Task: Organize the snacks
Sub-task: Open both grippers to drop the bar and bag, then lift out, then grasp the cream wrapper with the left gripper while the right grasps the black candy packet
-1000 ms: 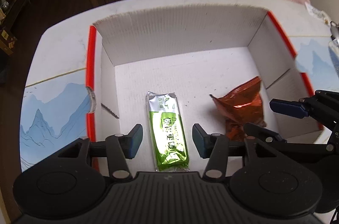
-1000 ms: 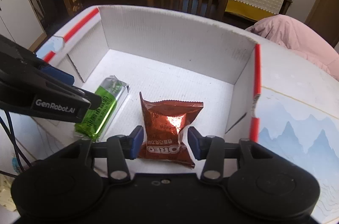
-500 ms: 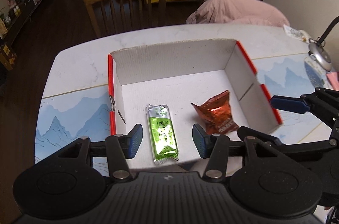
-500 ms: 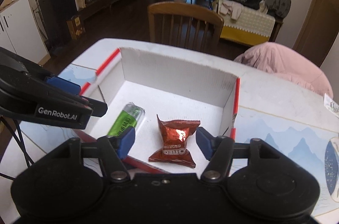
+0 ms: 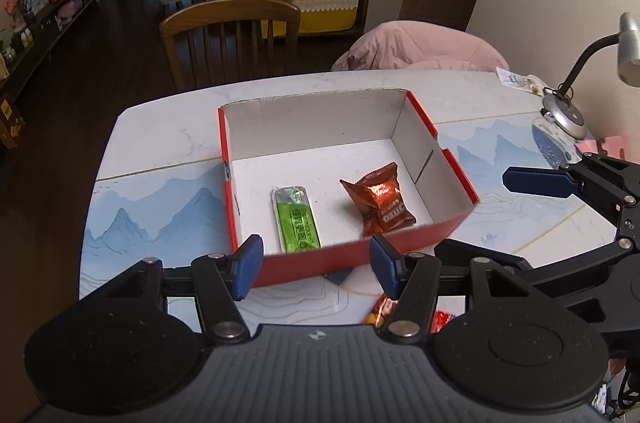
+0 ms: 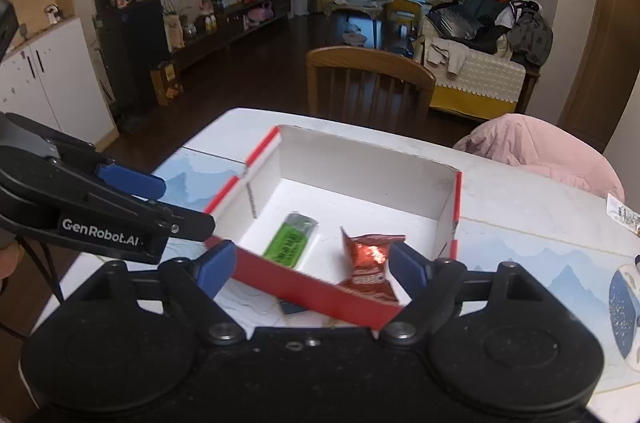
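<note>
Two snacks lie in the box, both my grippers spread above its near edge with nothing between their pads.

I see the green bar (image 5: 297, 219) flat on the white floor of the red-walled box (image 5: 320, 259), left of the red Oreo packet (image 5: 378, 203), the two apart; my left gripper (image 5: 316, 265) hangs over the near wall, the bar just beyond its gap — its jaws have just been opening, nothing in them; my right gripper (image 6: 310, 265) stands wider, jaws just opened too and gripping nothing, the packet (image 6: 370, 263) lying beyond its right pad inside the box; another red-and-yellow wrapper (image 5: 384, 311) shows on the table (image 5: 168, 131) below my left gripper, mostly hidden; a lamp (image 5: 564, 111) stands at the far right.
</note>
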Tool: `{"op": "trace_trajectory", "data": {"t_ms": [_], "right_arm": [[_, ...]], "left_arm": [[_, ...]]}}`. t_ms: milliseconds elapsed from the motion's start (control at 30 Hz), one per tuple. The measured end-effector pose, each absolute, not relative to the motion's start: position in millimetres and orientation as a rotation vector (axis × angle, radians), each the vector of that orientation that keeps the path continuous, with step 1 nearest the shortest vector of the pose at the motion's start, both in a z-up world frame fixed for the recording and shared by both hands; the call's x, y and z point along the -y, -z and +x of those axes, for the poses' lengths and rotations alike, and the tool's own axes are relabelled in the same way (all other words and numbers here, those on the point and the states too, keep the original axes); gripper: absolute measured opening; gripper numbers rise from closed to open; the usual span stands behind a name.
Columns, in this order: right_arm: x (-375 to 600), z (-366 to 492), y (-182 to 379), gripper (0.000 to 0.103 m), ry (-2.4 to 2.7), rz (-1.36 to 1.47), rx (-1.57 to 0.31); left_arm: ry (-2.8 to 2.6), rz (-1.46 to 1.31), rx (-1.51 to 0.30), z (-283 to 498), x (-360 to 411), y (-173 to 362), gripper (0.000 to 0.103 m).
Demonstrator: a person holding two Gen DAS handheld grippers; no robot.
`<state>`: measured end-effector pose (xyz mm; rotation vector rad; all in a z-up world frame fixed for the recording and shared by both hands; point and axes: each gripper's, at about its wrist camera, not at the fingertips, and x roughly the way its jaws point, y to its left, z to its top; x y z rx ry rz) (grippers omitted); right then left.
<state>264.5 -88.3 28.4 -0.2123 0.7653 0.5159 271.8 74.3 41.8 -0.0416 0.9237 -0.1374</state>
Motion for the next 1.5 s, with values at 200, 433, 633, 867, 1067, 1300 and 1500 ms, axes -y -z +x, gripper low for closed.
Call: {"op": "trace_trajectory", "data": {"t_ms": [200, 433, 633, 867, 1067, 1300, 1500], "right_arm": [[90.0, 236.4, -33.7, 0.089, -0.53, -0.183, -0.736], [99.8, 208.9, -34.7, 0.096, -0.529, -0.142, -0.702], [107.2, 192.2, -30.4, 0.1, -0.528, -0.098, -0.681], [111.1, 177.3, -10.6, 0.103, -0.522, -0.087, -0.686], [110.2, 172.6, 27.7, 0.103, -0.494, -0.108, -0.769], [114.6, 179.5, 61.5, 0.103, -0.464, -0.119, -0.86], [113.1, 193.8, 89.9, 0.1, -0.453, -0.156, -0.917]], "left_arm": [[0.147, -0.065, -0.882, 239.7, -82.4, -46.9, 0.06], [0.145, -0.071, -0.837, 205.6, -89.4, -51.7, 0.061], [0.15, -0.081, -0.815, 179.6, -92.9, -48.4, 0.064], [0.138, -0.101, -0.821, 151.2, -100.2, -28.2, 0.083], [0.082, -0.17, -0.911, 140.8, -119.0, 12.9, 0.084], [0.069, -0.148, -1.015, 136.5, -123.6, 52.4, 0.084], [0.04, -0.131, -1.091, 139.4, -125.8, 82.7, 0.084]]}}
